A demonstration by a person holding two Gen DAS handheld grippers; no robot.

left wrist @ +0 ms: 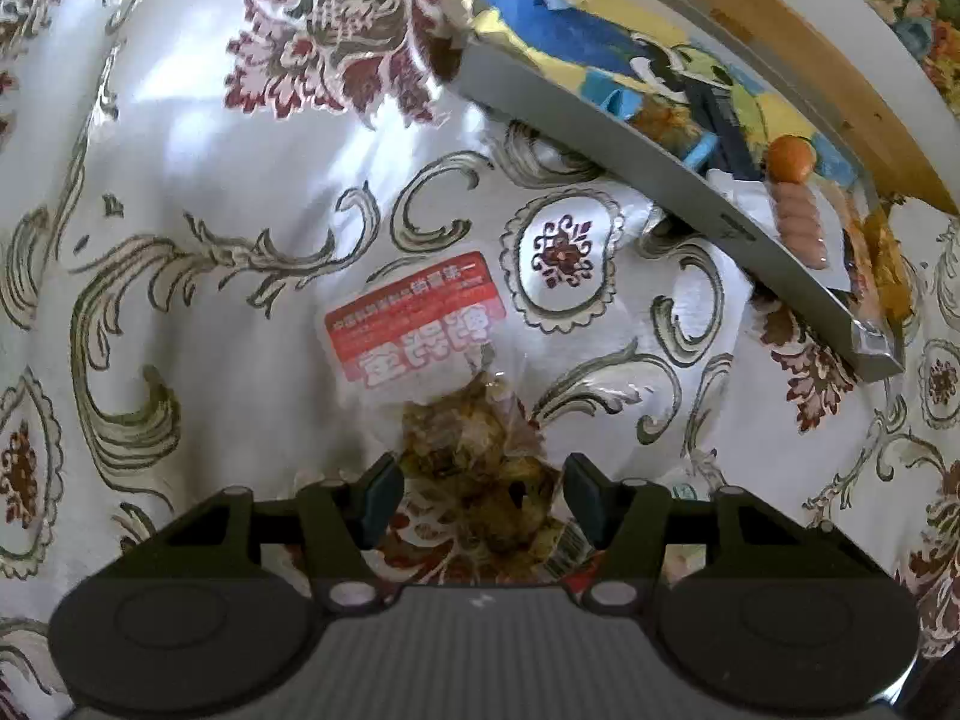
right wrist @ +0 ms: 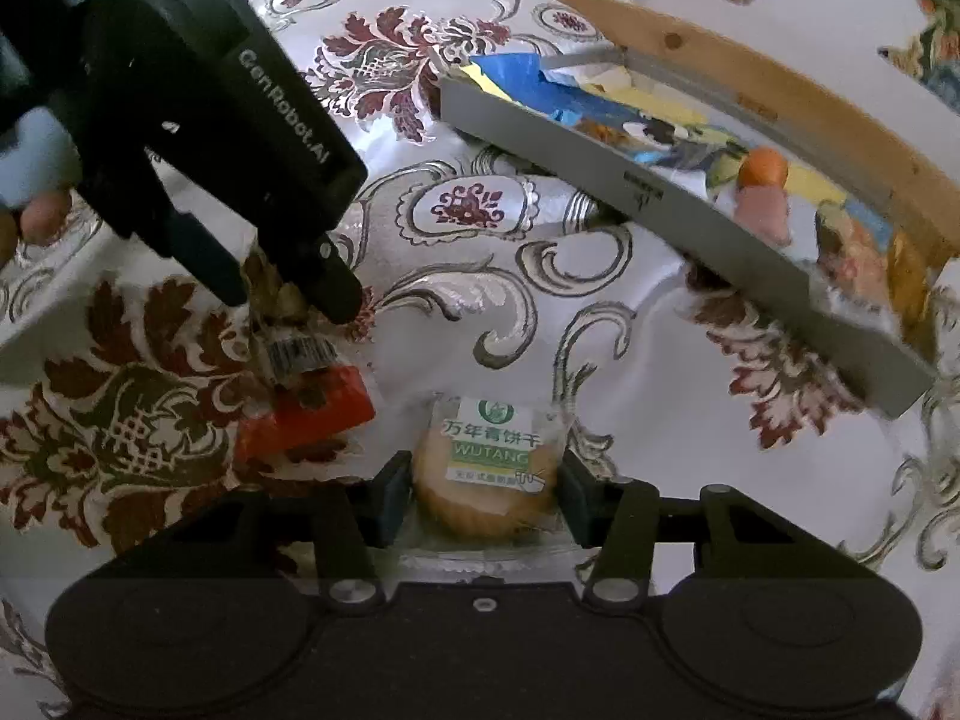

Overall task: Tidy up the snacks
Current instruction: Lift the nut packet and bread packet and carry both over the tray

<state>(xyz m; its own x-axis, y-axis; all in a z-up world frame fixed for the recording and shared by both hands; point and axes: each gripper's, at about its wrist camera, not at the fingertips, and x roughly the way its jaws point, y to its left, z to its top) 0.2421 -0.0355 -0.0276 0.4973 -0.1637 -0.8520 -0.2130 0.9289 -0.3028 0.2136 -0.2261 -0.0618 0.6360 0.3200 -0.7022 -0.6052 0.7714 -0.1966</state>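
Observation:
A clear packet of brown snack [left wrist: 474, 468] with a red label [left wrist: 414, 330] lies out along the floral tablecloth. My left gripper [left wrist: 483, 498] is shut on its brown end, a pad against each side. The right wrist view shows that gripper [right wrist: 282, 300] at upper left with the packet's barcode and red label [right wrist: 306, 414] sticking out below it. My right gripper [right wrist: 486, 495] is shut on a round biscuit in a clear wrapper with a green and white label [right wrist: 489, 468]. A grey tray [left wrist: 600, 132] [right wrist: 600, 162] stands at the upper right.
The tray holds blue and yellow packets [left wrist: 588, 42] and a wrapped sausage [left wrist: 798, 216] beside an orange ball. A wooden rim [left wrist: 810, 60] runs behind it. Floral tablecloth [left wrist: 180, 180] covers the table. A person's fingers [right wrist: 42, 216] show at the left edge.

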